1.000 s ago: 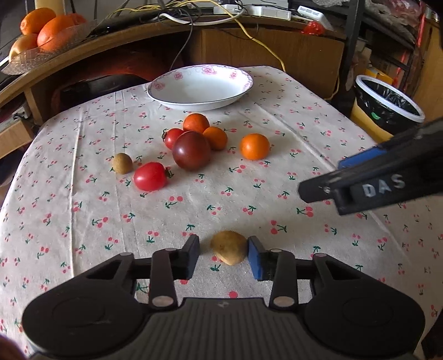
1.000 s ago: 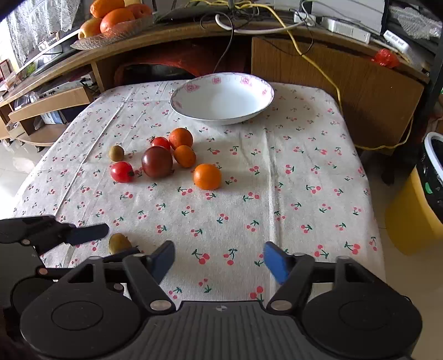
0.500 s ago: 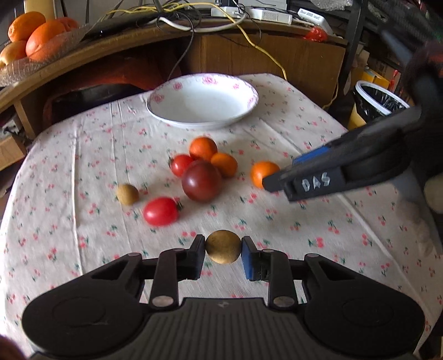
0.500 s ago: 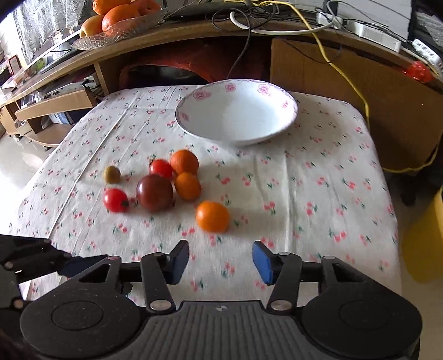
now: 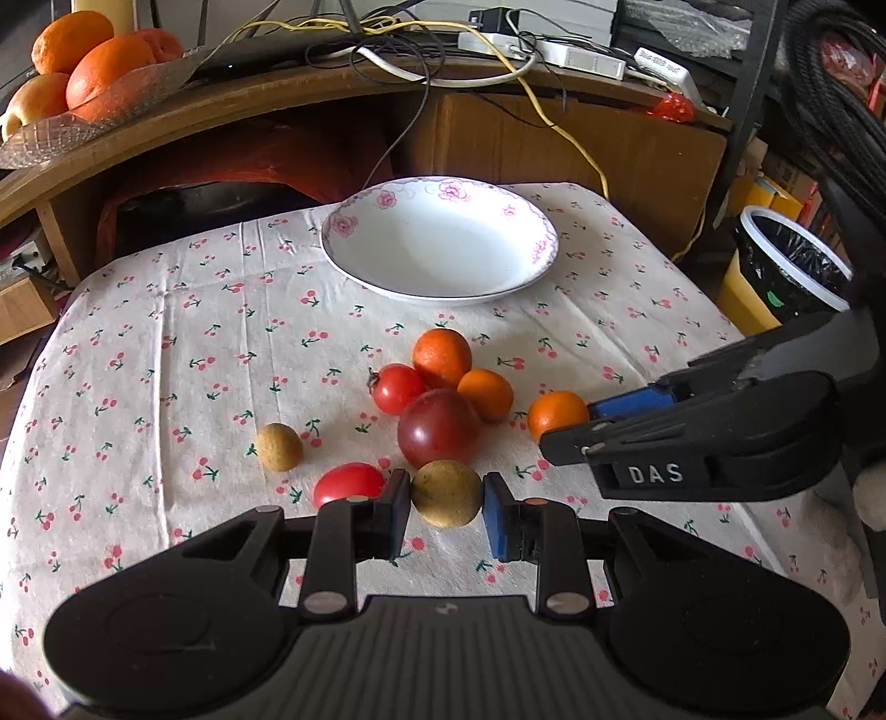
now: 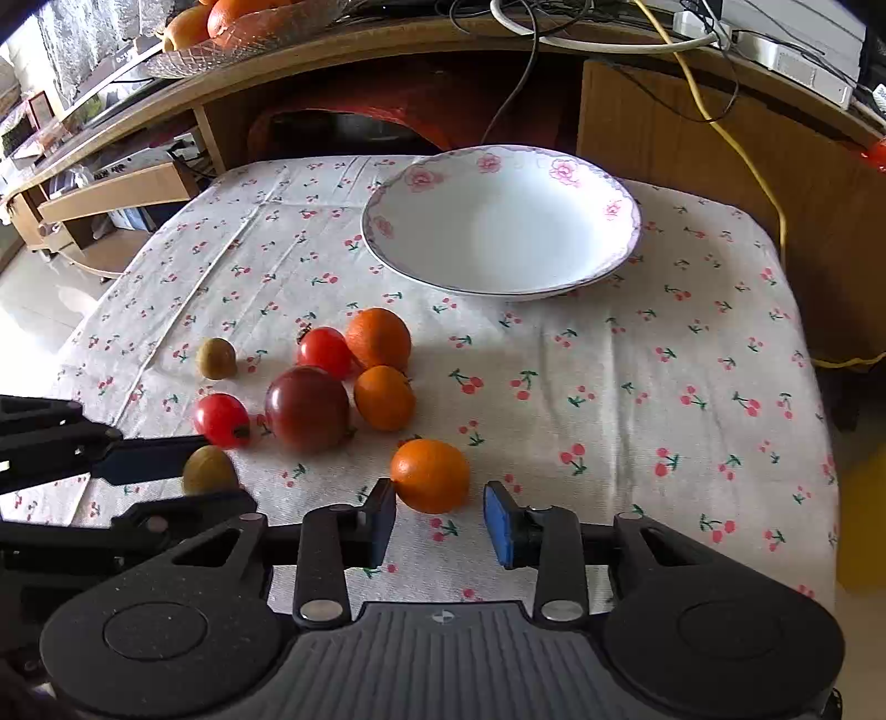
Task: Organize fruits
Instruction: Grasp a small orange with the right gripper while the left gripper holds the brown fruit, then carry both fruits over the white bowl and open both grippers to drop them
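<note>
My left gripper [image 5: 446, 507] is shut on a small brown round fruit [image 5: 446, 493], held above the cloth; it also shows in the right wrist view [image 6: 208, 469]. My right gripper [image 6: 440, 520] is open, its pads either side of a lone orange [image 6: 430, 475] on the cloth, also seen in the left wrist view [image 5: 555, 412]. Ahead lies a cluster: a dark red plum-like fruit [image 5: 438, 435], two oranges [image 5: 442, 356], two red tomatoes [image 5: 396, 387] and another brown fruit [image 5: 278, 446]. A white flowered bowl [image 5: 354, 260] stands empty at the far side.
The table has a cherry-print cloth [image 5: 194, 332]. A glass dish of oranges [image 5: 83, 72] sits on a wooden shelf behind. Cables and power strips [image 5: 498, 50] lie on that shelf. A bin with a black liner [image 5: 786, 266] stands at the table's right.
My left gripper closed on the brown fruit, lifted it and carried it forward toward the cluster. My right gripper moved forward and down to straddle the lone orange, its jaws narrower.
</note>
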The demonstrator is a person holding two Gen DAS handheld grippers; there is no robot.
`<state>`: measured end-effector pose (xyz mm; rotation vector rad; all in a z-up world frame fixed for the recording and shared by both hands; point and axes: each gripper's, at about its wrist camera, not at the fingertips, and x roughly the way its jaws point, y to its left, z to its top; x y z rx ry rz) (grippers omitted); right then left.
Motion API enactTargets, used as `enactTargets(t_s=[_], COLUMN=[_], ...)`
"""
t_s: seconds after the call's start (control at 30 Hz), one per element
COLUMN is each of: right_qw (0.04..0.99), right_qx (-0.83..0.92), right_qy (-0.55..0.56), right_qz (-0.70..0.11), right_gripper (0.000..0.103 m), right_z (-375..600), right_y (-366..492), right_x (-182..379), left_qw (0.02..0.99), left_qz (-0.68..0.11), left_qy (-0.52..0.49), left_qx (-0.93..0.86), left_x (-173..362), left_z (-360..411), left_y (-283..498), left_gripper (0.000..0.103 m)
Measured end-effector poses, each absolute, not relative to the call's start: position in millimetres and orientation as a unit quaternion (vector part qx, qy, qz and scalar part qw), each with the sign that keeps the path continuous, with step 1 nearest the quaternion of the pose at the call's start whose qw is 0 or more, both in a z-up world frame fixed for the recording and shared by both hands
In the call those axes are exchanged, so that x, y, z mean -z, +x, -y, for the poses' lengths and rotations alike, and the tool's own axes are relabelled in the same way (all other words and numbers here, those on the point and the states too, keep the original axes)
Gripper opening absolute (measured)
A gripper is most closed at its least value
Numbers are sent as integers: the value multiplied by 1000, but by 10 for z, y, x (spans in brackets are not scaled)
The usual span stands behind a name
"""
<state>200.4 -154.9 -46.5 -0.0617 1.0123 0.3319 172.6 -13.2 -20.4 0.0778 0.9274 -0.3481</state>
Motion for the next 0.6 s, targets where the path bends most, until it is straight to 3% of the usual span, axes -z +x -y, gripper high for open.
enactTargets(t_s=[0.6], right_qw=[873], right_qx=[-152], right_qy=[9], right_qz=[-464], right_gripper=[23], right_z=[1584], right_y=[2107], right_x=[258], left_qw=[897], left_qz=[-409], left_qy=[29], left_qx=[164], left_x=[-3], left_z=[286], left_y=[2147], left_gripper=[37])
